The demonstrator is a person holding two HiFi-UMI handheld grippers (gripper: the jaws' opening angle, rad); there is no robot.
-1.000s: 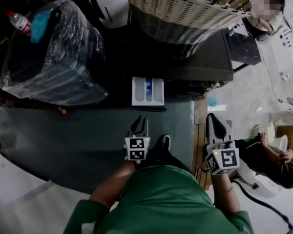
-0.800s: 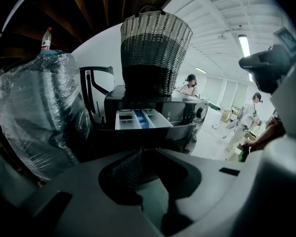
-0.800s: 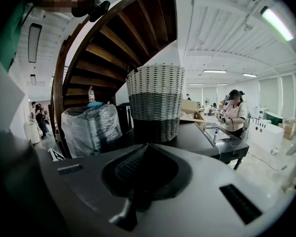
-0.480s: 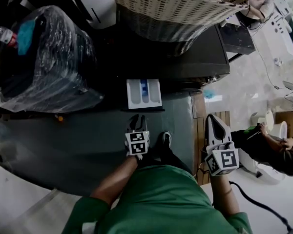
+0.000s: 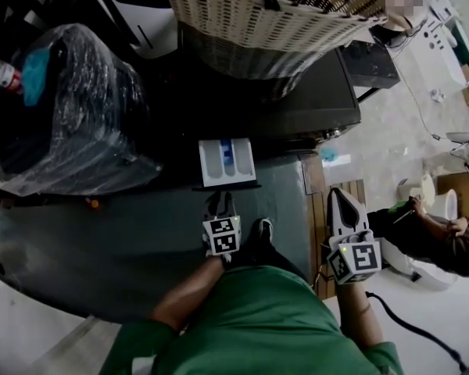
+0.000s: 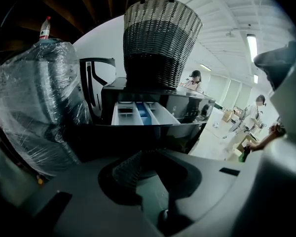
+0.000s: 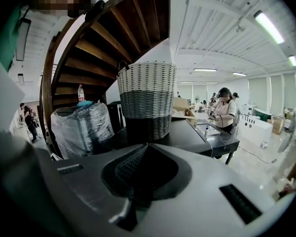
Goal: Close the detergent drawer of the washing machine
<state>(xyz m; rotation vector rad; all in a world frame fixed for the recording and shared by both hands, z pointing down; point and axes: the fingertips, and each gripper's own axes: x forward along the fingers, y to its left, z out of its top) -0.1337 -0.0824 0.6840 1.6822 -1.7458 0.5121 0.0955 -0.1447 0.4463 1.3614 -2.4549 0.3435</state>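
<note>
The detergent drawer is seen pulled out of the front edge of the washing machine, near that front's left corner. It is a shallow rectangular tray of pale, smooth plastic. It is divided lengthwise into narrow troughs, and the middle one is fitted with a blue insert. Its long axis runs straight out from the machine's front towards the person. A woven wicker basket, pale above and dark-banded below, is stood on the machine's flat dark top. The left gripper is held just short of the drawer's outer end, its ribbed jaws brought together on nothing. The right gripper is held off the machine's right front corner, likewise closed and empty.
</note>
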